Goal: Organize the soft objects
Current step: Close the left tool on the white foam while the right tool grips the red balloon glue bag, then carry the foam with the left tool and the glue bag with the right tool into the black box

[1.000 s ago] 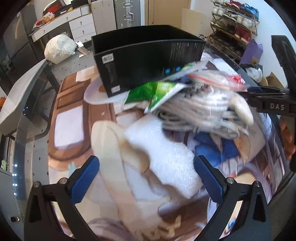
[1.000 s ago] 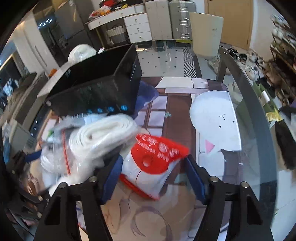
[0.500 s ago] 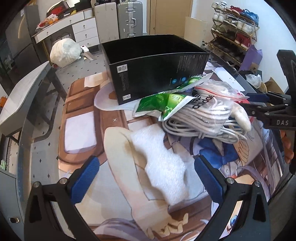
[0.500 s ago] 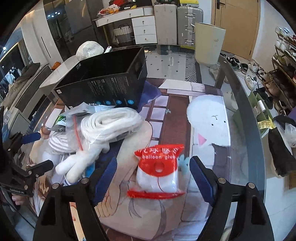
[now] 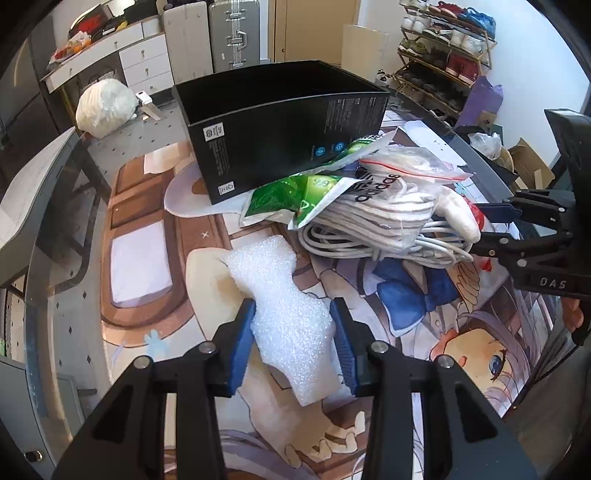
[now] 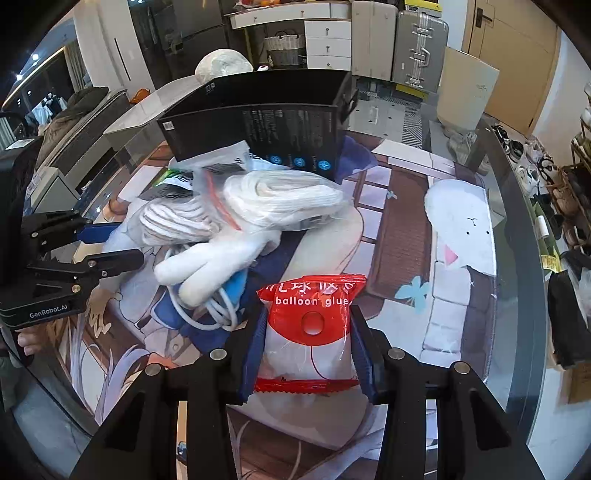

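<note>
My left gripper [image 5: 293, 341] is shut on a white foam sheet [image 5: 284, 314] that lies on the printed mat. My right gripper [image 6: 308, 349] is shut on a red and clear "balloon glue" bag [image 6: 310, 332]. A pile of soft things lies in front of an open black box [image 5: 280, 136]: a green bag [image 5: 291, 195], a clear zip bag of white rope [image 5: 388, 206], a white cable [image 5: 369, 247] and a white plush [image 6: 218, 258]. The box also shows in the right wrist view [image 6: 258, 125]. The right gripper shows at the right of the left wrist view [image 5: 495, 229].
A printed anime mat [image 5: 461, 314] covers the glass table [image 6: 517, 332]. A white plastic sack [image 5: 105, 107] lies behind the box. A shoe rack [image 5: 443, 44], suitcases [image 5: 229, 33] and drawers [image 5: 144, 62] stand beyond the table.
Both grippers were open; both have closed, the left on the foam sheet and the right on the balloon glue bag. Both views have drawn back from the pile.
</note>
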Demonstrator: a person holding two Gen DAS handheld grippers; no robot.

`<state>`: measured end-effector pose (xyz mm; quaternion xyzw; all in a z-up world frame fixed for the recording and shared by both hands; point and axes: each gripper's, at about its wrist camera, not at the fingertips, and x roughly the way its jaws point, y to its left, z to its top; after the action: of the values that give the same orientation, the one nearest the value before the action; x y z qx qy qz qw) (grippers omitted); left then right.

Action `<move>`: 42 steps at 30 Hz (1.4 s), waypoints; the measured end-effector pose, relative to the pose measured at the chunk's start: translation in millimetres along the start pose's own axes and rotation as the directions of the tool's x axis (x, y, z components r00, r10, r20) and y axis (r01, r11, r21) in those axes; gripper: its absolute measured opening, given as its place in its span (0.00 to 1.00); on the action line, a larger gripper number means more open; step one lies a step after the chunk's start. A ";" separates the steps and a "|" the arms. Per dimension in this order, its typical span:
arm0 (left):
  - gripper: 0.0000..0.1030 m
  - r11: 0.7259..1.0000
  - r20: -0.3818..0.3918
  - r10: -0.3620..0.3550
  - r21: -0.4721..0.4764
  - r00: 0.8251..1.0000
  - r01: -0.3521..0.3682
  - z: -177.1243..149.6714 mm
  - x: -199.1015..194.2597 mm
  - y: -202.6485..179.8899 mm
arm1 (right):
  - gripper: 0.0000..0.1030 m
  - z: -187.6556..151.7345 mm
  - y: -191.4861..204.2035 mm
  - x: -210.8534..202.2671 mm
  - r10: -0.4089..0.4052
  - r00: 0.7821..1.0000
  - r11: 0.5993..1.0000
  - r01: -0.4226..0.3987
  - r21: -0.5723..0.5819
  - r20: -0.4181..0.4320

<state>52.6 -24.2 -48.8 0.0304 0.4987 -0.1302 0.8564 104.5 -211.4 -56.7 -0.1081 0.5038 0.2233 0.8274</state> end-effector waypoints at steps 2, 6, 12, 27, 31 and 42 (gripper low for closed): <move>0.59 1.000 -0.012 -0.014 -0.010 1.000 0.014 -0.6 1.4 0.9 | 0.43 -0.4 2.7 2.2 -0.010 1.000 1.000 0.010 -0.007 -0.006; 0.84 1.000 0.033 -0.002 -0.025 0.999 0.003 5.3 -5.3 2.6 | 0.46 0.4 7.0 4.1 -0.043 0.999 0.999 0.043 -0.026 0.002; 0.82 0.997 -0.018 0.008 -0.070 1.000 -0.010 14.5 7.5 12.0 | 0.50 0.6 4.6 6.3 -0.041 0.999 0.999 0.041 -0.010 0.008; 0.38 0.999 0.033 0.010 0.031 0.999 -0.011 4.7 -14.0 -2.0 | 0.43 0.0 7.1 1.3 -0.051 0.999 0.999 0.051 -0.016 0.008; 0.38 0.998 0.121 0.029 0.044 0.992 -0.035 7.2 -33.4 -3.6 | 0.43 0.9 2.3 -10.9 -0.067 0.996 0.998 0.066 0.009 0.061; 0.38 0.998 0.377 0.026 0.042 0.926 -0.045 10.8 -80.3 0.4 | 0.42 8.9 22.3 -67.4 -0.015 0.929 1.000 0.022 -0.014 0.370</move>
<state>24.2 -10.4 25.8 0.0355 0.3212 -0.1305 0.9373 74.3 -205.8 8.0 -0.0763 0.3361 0.2361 0.9086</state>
